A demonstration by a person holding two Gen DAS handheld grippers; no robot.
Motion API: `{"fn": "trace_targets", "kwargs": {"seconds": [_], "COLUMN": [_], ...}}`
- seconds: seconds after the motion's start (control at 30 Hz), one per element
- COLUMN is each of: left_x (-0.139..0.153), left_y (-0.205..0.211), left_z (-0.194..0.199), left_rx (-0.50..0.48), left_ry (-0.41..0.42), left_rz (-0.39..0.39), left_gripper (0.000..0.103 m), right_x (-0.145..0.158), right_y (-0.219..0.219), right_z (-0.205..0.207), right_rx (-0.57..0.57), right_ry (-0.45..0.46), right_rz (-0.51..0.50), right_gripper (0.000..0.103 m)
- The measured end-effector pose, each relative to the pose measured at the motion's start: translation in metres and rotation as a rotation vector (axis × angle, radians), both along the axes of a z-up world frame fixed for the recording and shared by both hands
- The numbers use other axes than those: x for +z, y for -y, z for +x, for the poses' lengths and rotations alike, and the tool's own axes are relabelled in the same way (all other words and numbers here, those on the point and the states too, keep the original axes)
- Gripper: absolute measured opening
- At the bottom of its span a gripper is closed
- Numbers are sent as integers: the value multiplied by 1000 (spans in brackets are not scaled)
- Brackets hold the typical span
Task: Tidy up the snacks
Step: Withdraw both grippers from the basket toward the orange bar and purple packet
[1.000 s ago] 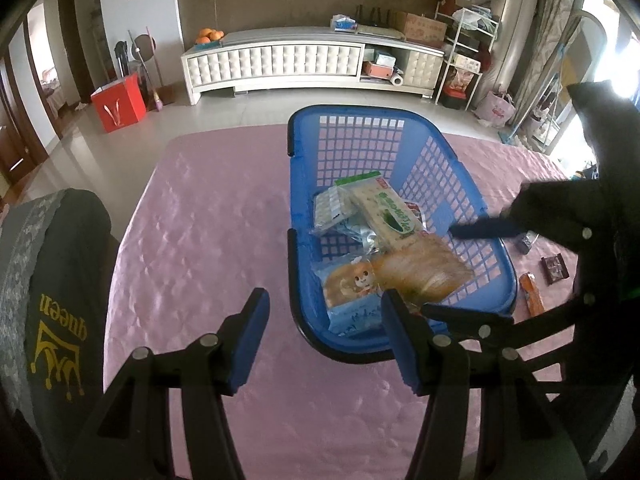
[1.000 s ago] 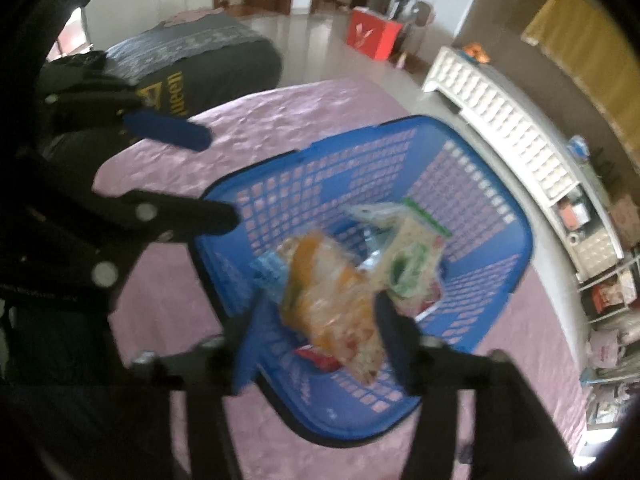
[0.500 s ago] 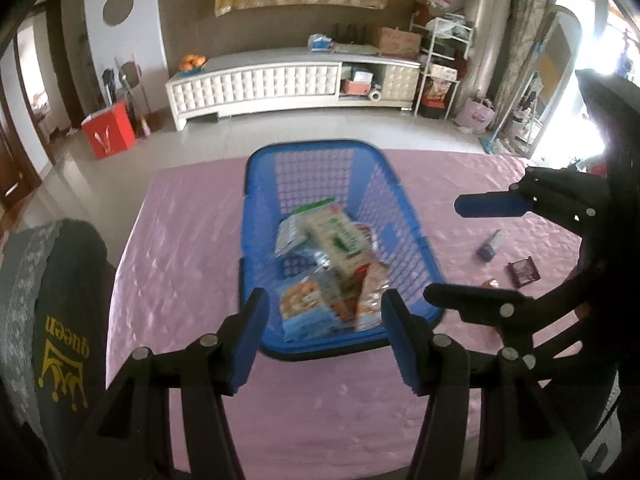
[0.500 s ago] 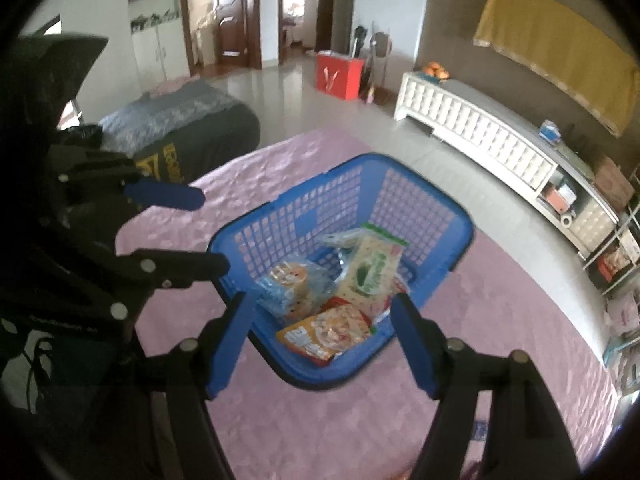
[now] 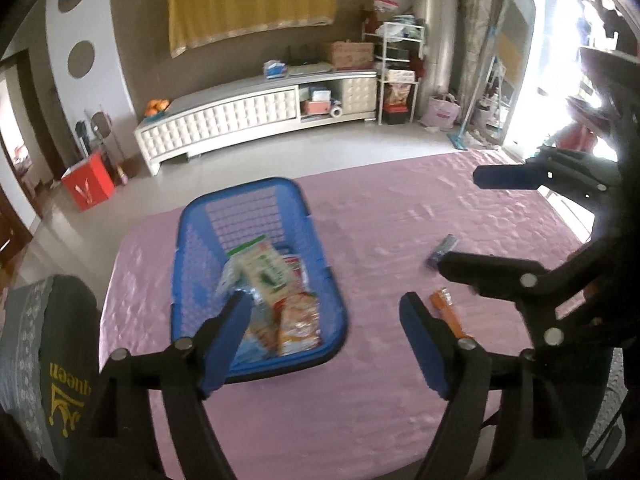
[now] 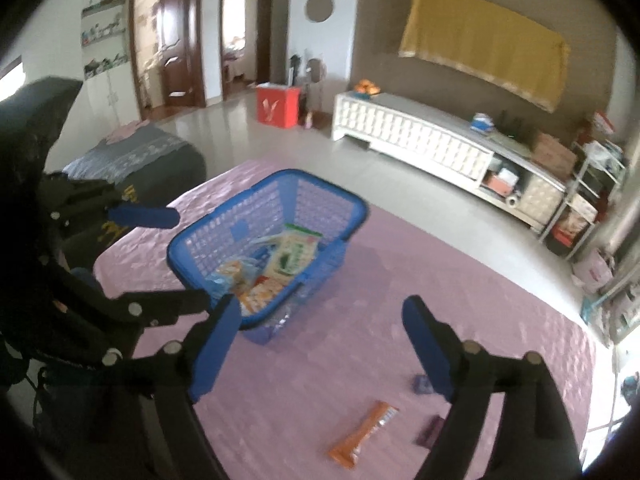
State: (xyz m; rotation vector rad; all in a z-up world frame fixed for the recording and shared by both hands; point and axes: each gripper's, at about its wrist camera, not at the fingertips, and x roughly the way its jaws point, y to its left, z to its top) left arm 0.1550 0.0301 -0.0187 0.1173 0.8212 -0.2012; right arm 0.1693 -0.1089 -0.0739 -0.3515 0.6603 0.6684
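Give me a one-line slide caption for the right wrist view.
Open right gripper over the pink cloth, basket of snacks ahead, orange bar loose below, left gripper open alongside.

Left gripper (image 5: 326,338), right gripper (image 6: 320,344): black linkage arms, silver rivets, blue finger pads.

A long white tufted cabinet (image 5: 256,120) stands against the brown wall, with oranges (image 5: 157,106) at its left end and a cardboard box (image 5: 349,54) at its right. A yellow cloth (image 6: 484,46) hangs above it. A red box (image 6: 278,105) sits on the floor near two dark wooden doors (image 6: 172,40). A pink quilted cover (image 5: 400,208) spreads across the foreground.
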Motion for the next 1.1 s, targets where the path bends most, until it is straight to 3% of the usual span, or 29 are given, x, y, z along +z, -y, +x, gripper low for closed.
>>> {"fn": "trace_targets", "kwargs": {"seconds": [0.23, 0.57, 1.1], "left_x": [-9, -38, -129], "left_y": [36, 92, 148], "left_z": [6, 7, 39], "left_rx": [-42, -86, -129], "left_ry": [-20, -44, -249], "left_rz": [-58, -66, -53], "left_gripper": [79, 79, 79], "right_x": [-5, -36, -121], "right_y": [48, 114, 166], "right_z": [-9, -9, 16], "right_rx": [-131, -295, -423], "right_ry": [45, -38, -215], "right_rz": [-6, 50, 61], "right_gripper": [97, 97, 97]}}
